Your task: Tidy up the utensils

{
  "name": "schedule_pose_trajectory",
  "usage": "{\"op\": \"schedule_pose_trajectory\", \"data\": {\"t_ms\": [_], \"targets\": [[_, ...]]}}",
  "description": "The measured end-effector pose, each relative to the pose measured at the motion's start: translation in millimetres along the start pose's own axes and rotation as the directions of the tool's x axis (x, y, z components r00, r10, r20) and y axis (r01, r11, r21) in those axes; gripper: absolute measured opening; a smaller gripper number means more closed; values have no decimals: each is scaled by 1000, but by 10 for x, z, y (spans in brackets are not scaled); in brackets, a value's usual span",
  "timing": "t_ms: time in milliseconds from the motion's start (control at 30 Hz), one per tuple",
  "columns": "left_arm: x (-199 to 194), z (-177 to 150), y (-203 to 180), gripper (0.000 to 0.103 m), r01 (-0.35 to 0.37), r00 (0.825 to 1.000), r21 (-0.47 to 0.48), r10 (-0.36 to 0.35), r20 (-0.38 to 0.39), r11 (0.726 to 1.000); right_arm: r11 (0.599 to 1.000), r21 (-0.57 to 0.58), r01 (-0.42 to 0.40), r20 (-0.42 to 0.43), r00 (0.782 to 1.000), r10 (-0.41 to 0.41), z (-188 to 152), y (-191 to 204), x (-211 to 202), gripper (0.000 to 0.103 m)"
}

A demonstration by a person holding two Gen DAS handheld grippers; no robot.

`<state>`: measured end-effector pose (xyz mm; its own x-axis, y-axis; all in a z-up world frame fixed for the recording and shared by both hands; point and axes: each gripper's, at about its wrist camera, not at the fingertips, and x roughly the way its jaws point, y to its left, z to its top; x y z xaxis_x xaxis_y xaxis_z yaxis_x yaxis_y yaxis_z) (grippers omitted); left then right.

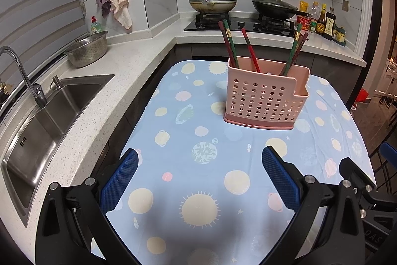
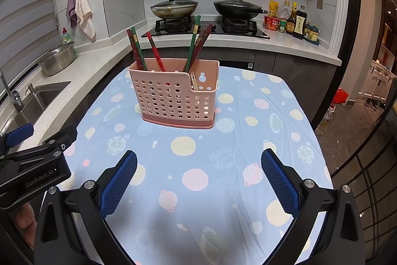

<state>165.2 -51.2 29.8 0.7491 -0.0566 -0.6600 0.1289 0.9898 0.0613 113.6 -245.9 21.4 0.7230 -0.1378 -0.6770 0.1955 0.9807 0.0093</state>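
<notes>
A pink perforated utensil holder (image 1: 263,98) stands upright on the blue patterned tablecloth (image 1: 198,165); it also shows in the right wrist view (image 2: 173,96). Several red and green chopsticks (image 1: 232,44) lean in its back compartment, also seen in the right wrist view (image 2: 196,41). A pale utensil (image 2: 194,83) sits in the small side compartment. My left gripper (image 1: 199,160) is open and empty, hovering over the cloth short of the holder. My right gripper (image 2: 198,163) is open and empty, likewise short of the holder. The left gripper's body (image 2: 37,160) shows at the right view's left edge.
A sink (image 1: 44,128) with faucet and a steel colander (image 1: 86,51) are on the counter to the left. Two lidded pans (image 1: 213,3) sit on the stove behind. Sauce bottles (image 1: 322,21) stand at the back right. The table edge drops off on the right.
</notes>
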Motion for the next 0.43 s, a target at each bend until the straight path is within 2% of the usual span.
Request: {"op": "schedule_pose_trajectory", "data": {"t_ms": [433], "targets": [[-8,-4,-10,96,3,1000,8,-3,6,1000,1000,6,2,0,1000,-2,-5,-23,-2,97]]}}
